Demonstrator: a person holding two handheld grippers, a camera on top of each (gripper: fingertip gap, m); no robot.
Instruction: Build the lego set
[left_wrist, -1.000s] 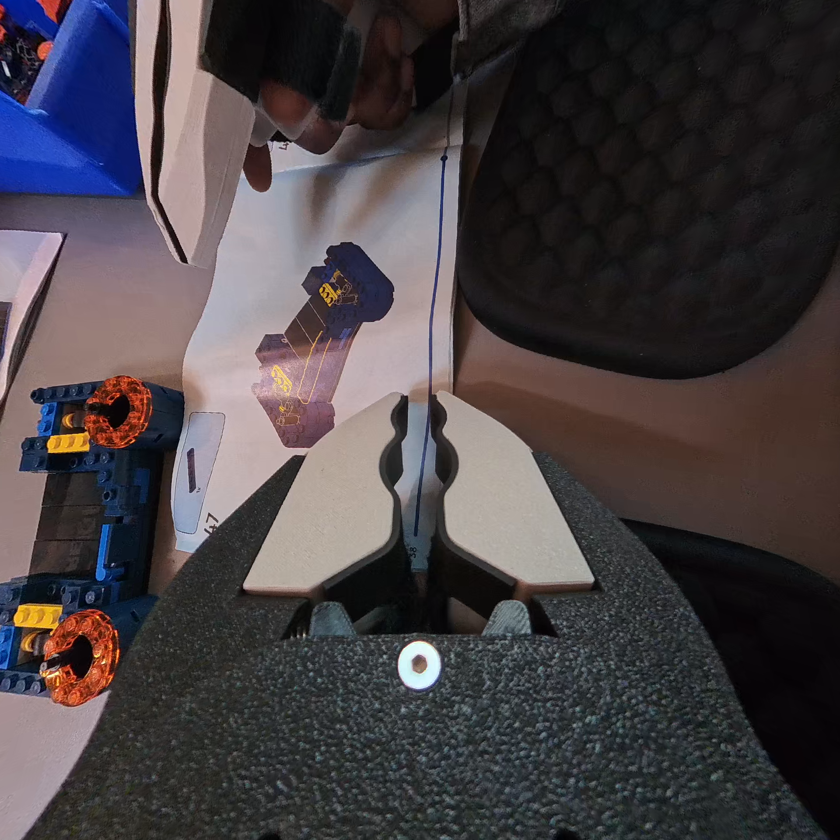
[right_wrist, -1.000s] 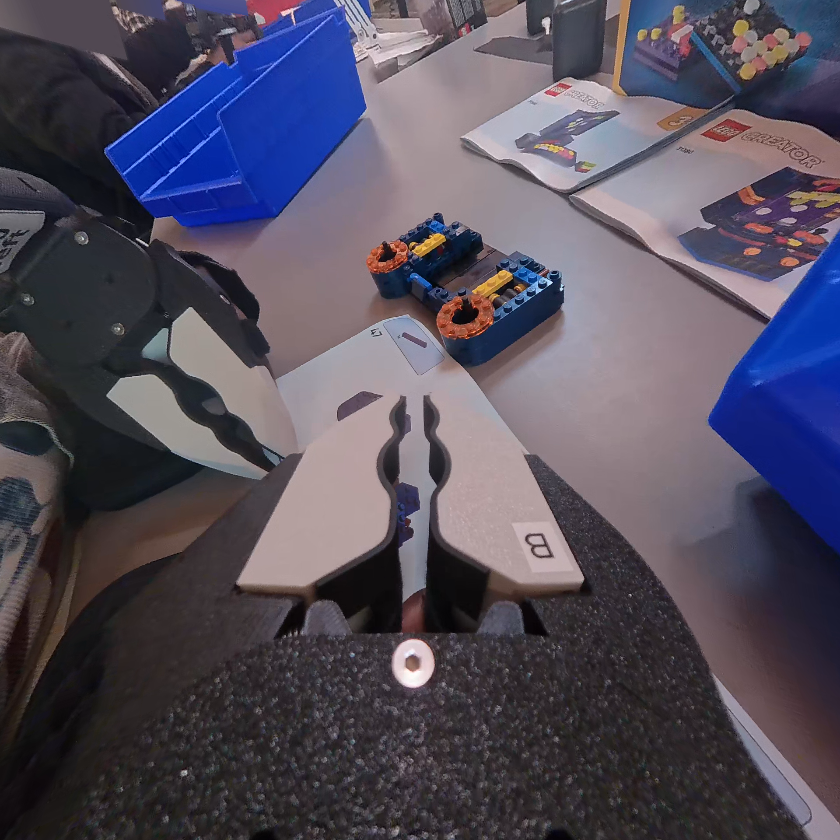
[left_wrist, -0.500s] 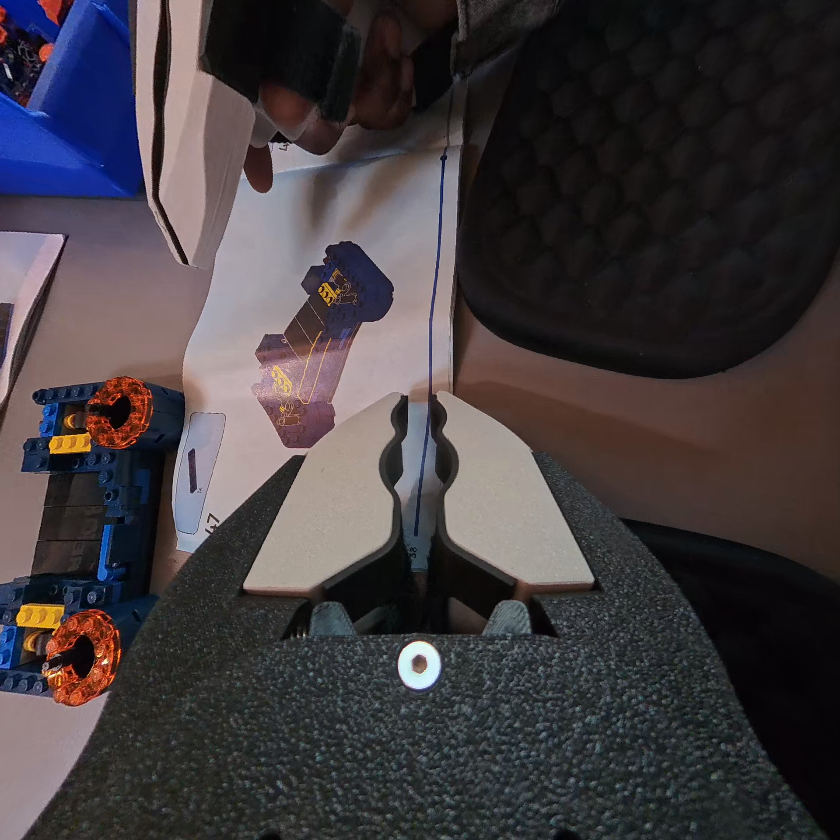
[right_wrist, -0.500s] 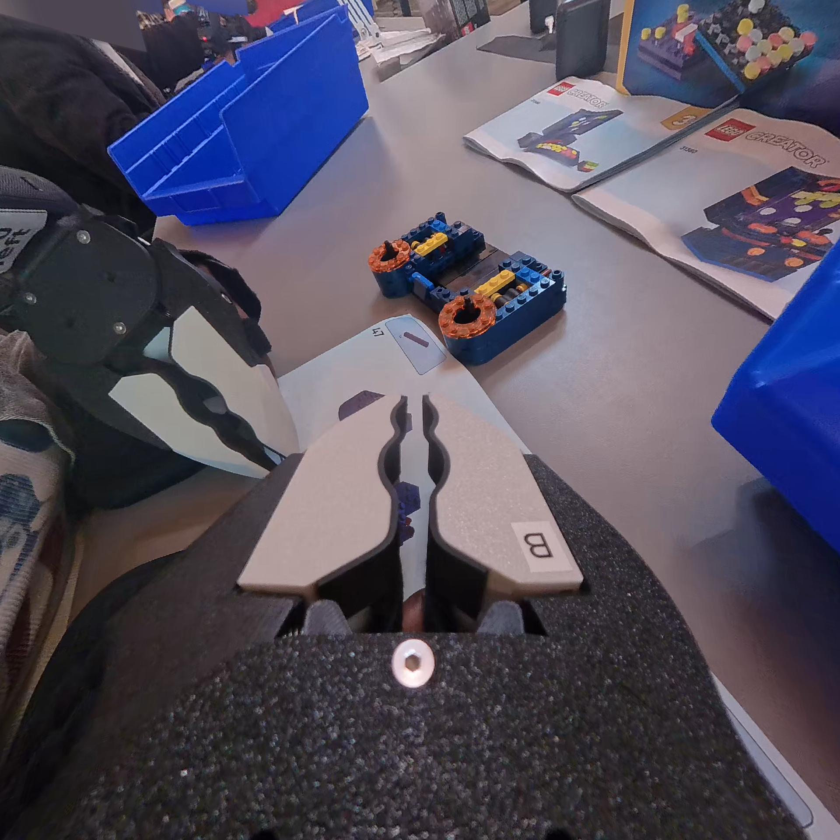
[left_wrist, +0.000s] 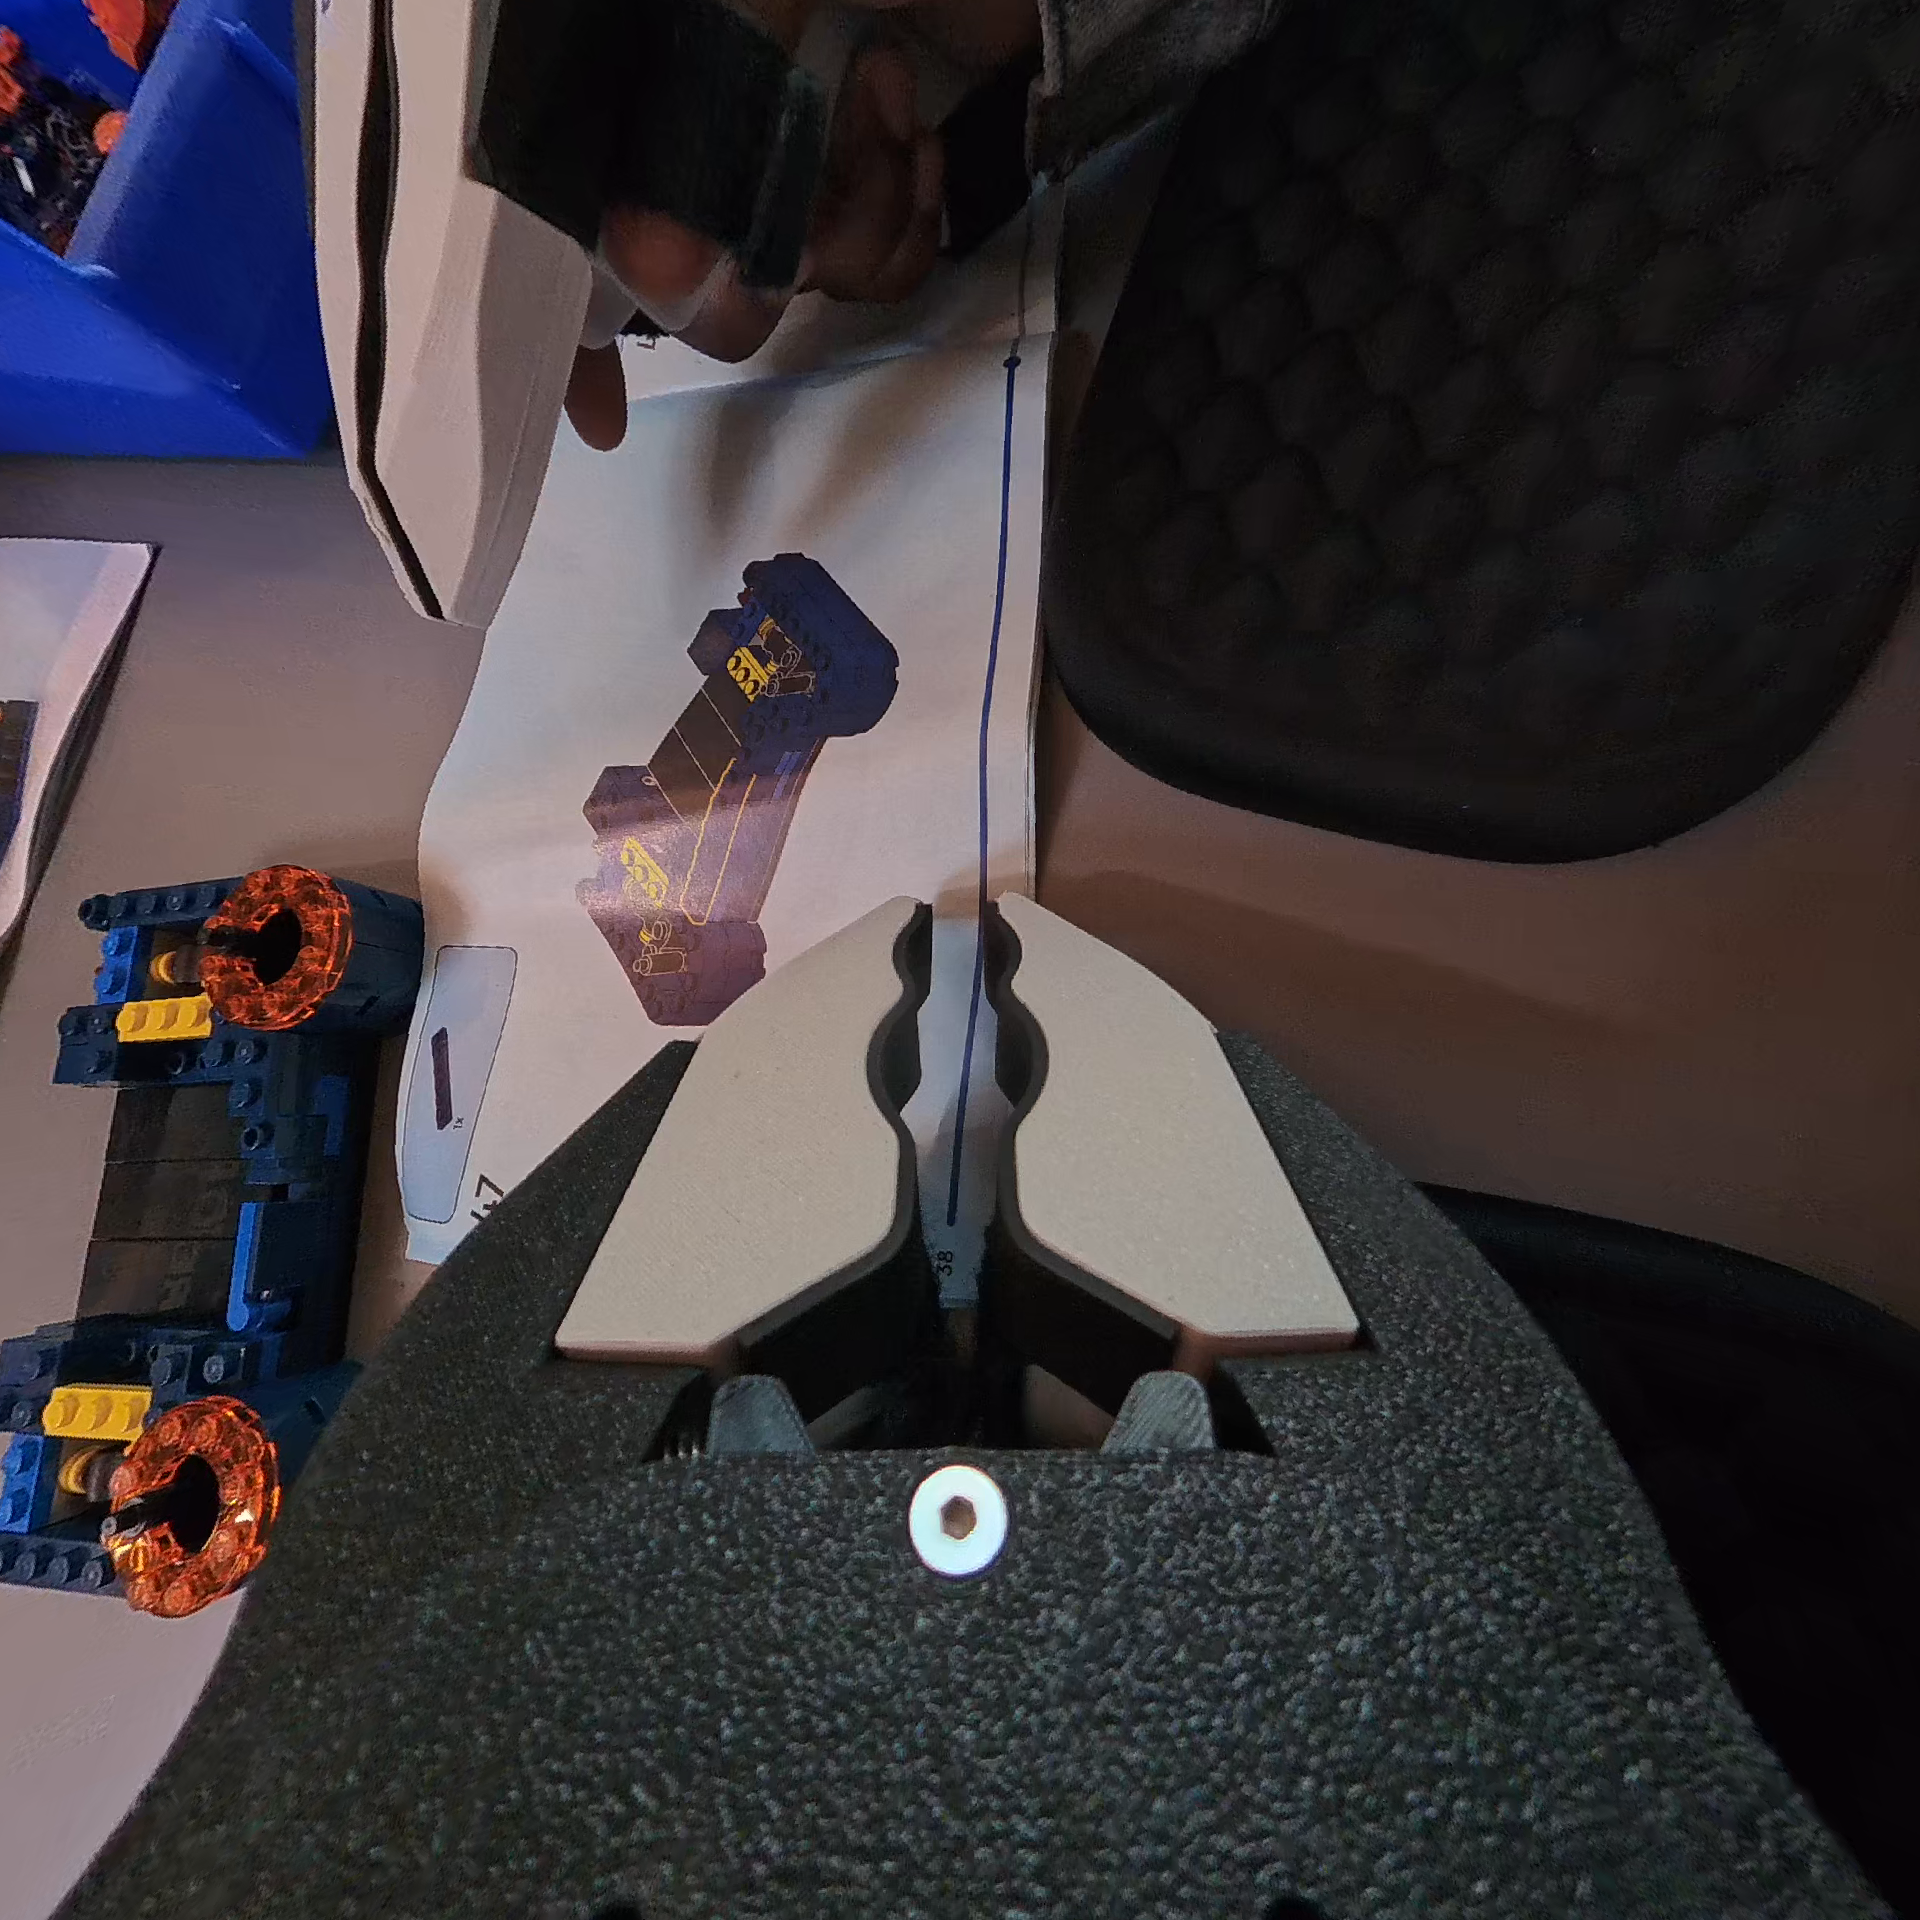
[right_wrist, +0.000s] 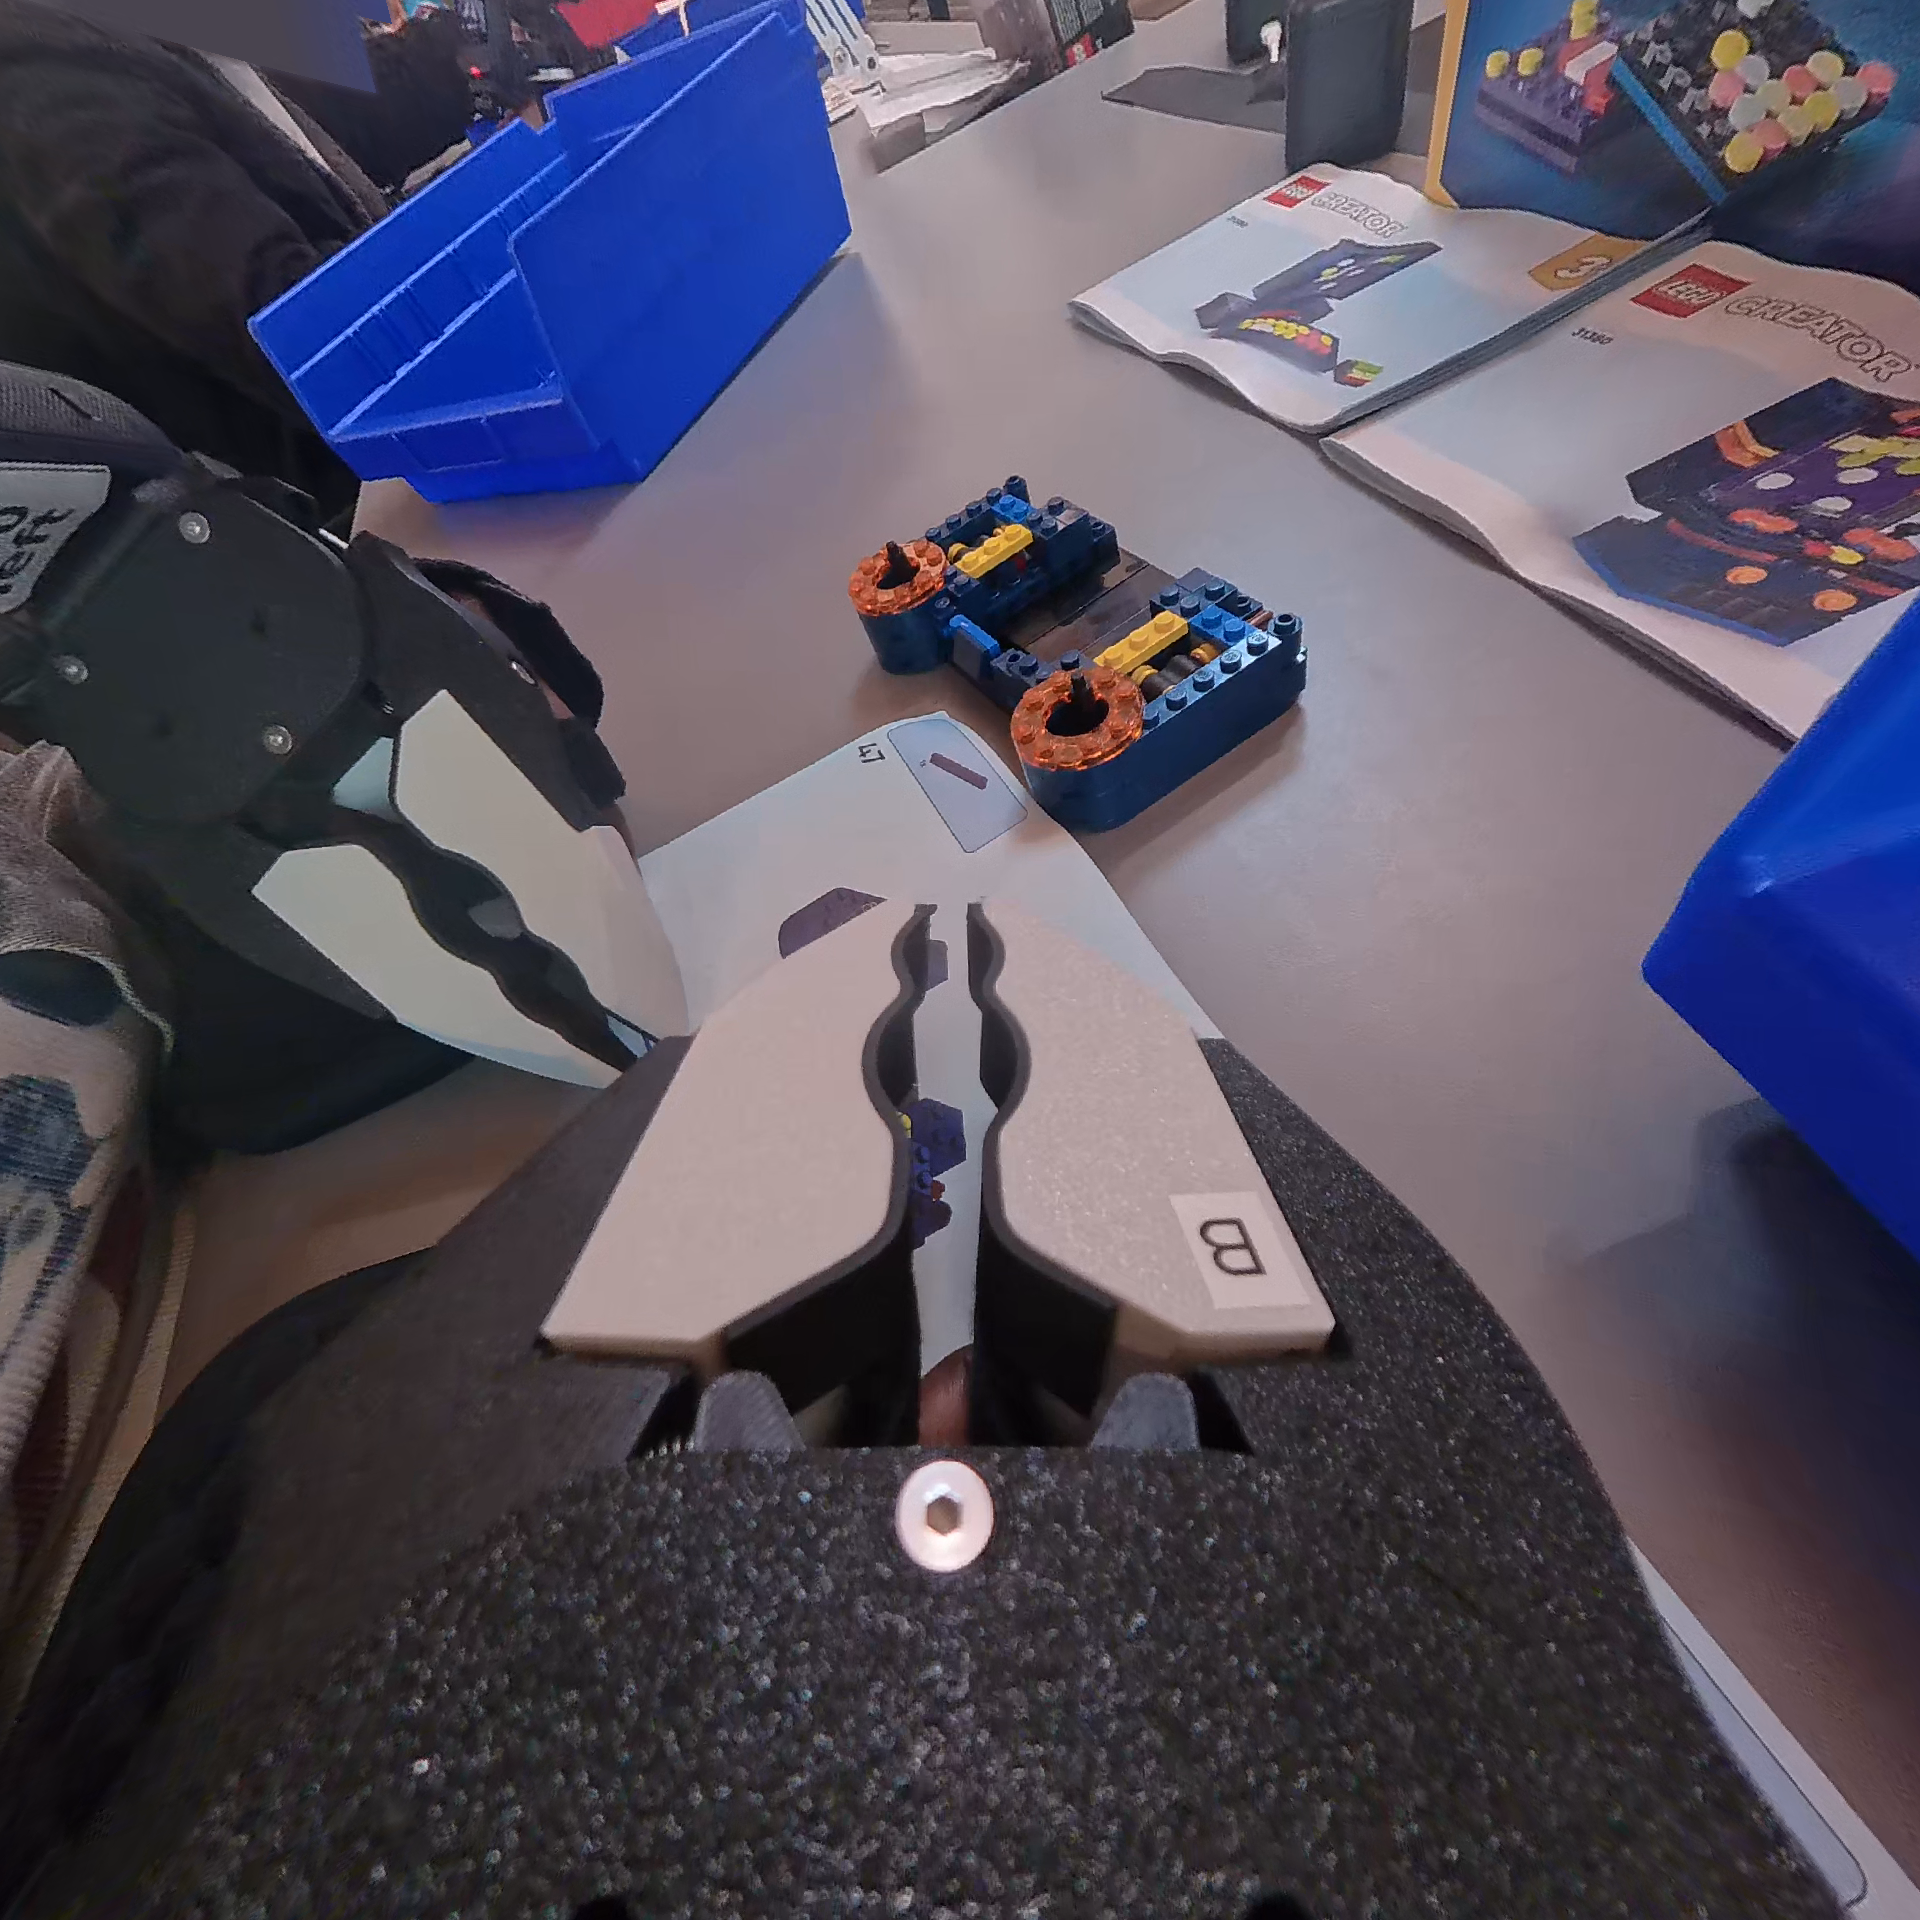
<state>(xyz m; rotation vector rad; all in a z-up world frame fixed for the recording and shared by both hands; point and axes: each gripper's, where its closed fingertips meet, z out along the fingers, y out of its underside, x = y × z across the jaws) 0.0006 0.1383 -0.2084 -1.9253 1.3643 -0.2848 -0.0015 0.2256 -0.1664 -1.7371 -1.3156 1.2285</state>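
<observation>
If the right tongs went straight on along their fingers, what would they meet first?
Probably the white instruction page curling up ahead of the right tongs, then, just beyond its edge, the dark-blue brick model with orange rings on the grey table. Depth is unclear.

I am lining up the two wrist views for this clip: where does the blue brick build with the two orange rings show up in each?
Left wrist view: brick build at the left edge, lower half, beside the open instruction page.
Right wrist view: brick build just above centre on the grey table, beyond the same page.
Shared landmark: the page corner with the small part inset, next to an orange ring.
</observation>
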